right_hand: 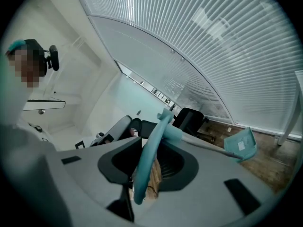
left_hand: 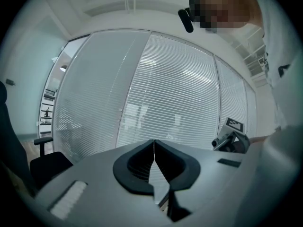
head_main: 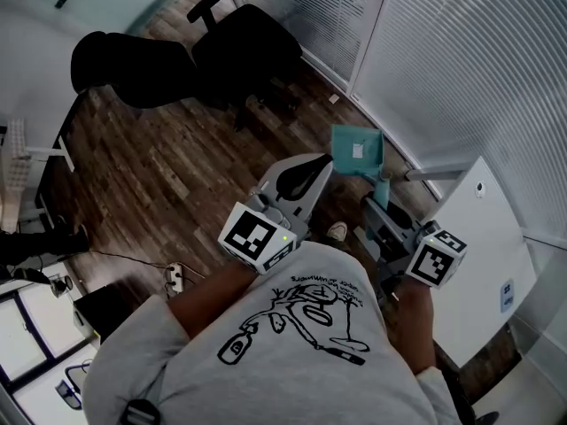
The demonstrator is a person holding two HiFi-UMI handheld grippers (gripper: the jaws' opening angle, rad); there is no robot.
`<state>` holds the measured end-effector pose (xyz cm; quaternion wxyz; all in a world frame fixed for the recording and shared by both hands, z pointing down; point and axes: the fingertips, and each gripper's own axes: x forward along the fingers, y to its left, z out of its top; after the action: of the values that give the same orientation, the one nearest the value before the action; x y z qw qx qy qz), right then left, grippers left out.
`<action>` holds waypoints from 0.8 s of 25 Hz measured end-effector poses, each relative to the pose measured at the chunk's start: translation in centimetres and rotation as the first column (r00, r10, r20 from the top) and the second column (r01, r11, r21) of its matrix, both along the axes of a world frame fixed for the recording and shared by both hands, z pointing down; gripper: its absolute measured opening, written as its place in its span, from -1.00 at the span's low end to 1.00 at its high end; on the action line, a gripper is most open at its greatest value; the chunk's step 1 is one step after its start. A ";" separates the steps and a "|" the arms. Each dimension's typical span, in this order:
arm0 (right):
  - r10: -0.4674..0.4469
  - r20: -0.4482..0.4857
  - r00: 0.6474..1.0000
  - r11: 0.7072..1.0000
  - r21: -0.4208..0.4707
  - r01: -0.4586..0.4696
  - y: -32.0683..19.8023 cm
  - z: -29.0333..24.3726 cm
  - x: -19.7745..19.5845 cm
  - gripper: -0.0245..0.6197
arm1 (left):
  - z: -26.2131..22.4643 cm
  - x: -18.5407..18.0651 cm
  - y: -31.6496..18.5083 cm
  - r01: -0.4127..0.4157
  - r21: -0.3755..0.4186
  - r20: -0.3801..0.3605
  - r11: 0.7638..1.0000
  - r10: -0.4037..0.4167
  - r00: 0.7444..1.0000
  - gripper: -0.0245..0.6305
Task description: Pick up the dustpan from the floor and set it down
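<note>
A teal long-handled dustpan [head_main: 357,149] hangs in front of me, its pan over the wood floor near the glass wall. I cannot tell whether it touches the floor. In the right gripper view, its curved teal handle [right_hand: 147,161] runs between the jaws, and the pole leads out to the pan [right_hand: 240,144]. My right gripper [head_main: 379,209] [right_hand: 150,151] is shut on that handle. My left gripper [head_main: 301,180] [left_hand: 154,150] is held level to the left of it. Its jaws meet with nothing between them.
Two black office chairs [head_main: 239,51] [head_main: 124,65] stand ahead on the wood floor. A white table [head_main: 483,237] is close on the right, below the blind-covered glass wall [head_main: 461,60]. A power strip [head_main: 174,277] with a cable lies on the floor at left.
</note>
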<state>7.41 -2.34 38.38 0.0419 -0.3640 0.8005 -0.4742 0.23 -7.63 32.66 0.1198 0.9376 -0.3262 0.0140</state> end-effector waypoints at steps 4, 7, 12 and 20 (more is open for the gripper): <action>0.001 0.000 1.000 1.000 -0.012 -0.001 -0.7 1.6 -0.1 -0.64 | 0.0 -0.3 -0.3 0.003 -0.003 0.001 1.000 -0.003 1.000 -0.92; -0.001 0.002 1.000 1.000 -0.018 0.001 -0.6 2.9 0.1 -0.64 | -0.1 -0.3 -0.1 0.003 -0.001 0.002 1.000 -0.003 1.000 -0.92; -0.010 0.000 1.000 1.000 -0.022 0.010 -0.5 5.1 0.4 -0.64 | -0.2 -0.1 0.5 0.003 -0.002 0.006 1.000 -0.003 1.000 -0.92; -0.015 0.006 1.000 0.999 -0.041 0.015 -1.2 8.7 0.3 -0.64 | -0.1 -0.5 0.4 0.010 -0.007 0.010 1.000 -0.010 1.000 -0.92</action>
<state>7.70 -3.57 47.05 0.0331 -0.3575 0.7933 -0.4917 -0.28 -7.28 32.55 0.1216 0.9355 -0.3312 0.0191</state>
